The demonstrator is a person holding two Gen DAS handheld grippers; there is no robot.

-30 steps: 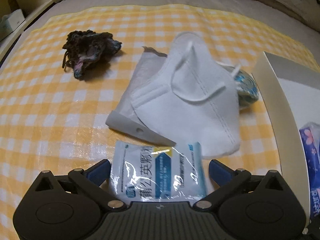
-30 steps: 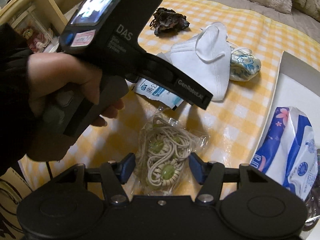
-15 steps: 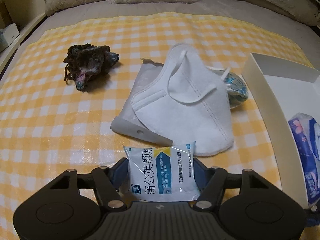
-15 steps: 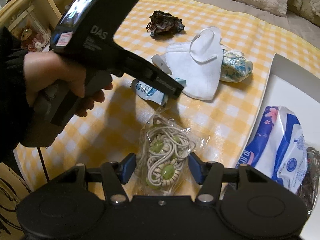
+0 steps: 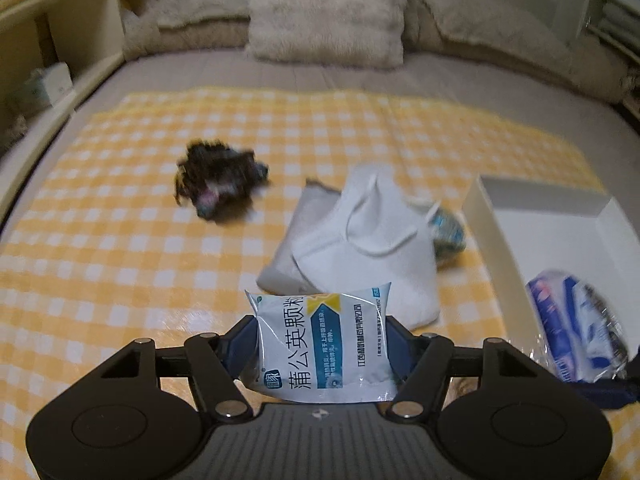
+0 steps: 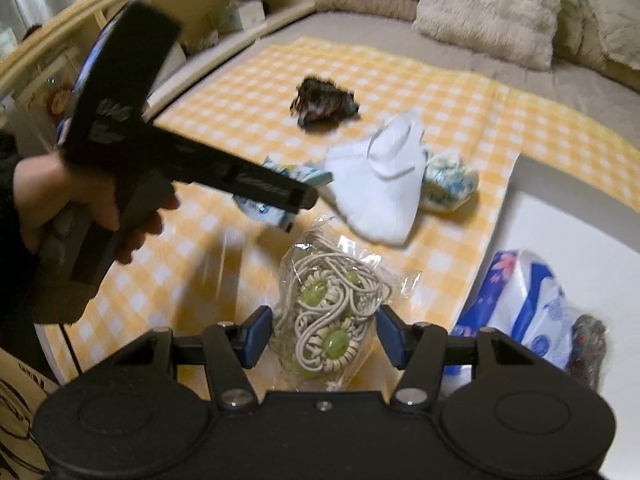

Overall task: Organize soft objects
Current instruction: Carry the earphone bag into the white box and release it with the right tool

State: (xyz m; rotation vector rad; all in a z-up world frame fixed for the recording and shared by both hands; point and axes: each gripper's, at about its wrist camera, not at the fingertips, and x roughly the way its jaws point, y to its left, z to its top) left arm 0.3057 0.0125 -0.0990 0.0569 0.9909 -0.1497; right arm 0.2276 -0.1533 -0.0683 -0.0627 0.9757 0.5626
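Note:
My left gripper [image 5: 320, 340] is shut on a white and blue medicine sachet [image 5: 320, 344] and holds it above the yellow checked cloth [image 5: 120, 240]; it also shows in the right wrist view [image 6: 276, 200]. My right gripper [image 6: 324, 336] is shut on a clear bag of beige cords with green beads [image 6: 328, 320], lifted off the cloth. On the cloth lie a white face mask [image 5: 368, 248], a blue patterned bundle [image 5: 450, 232] and a dark yarn clump [image 5: 216, 184]. A white tray [image 5: 496, 240] on the right holds a blue tissue pack [image 5: 576, 336].
The cloth covers a bed with furry pillows [image 5: 324, 12] at the back. Wooden shelves [image 5: 60, 32] run along the left side. The left hand and its gripper handle [image 6: 120, 168] fill the left of the right wrist view. A dark item [image 6: 588, 344] lies beside the tissue pack [image 6: 520, 300].
My left gripper closed on the sachet and lifted it off the cloth. My right gripper rose with the cord bag. Both views now sit higher and show more of the bed.

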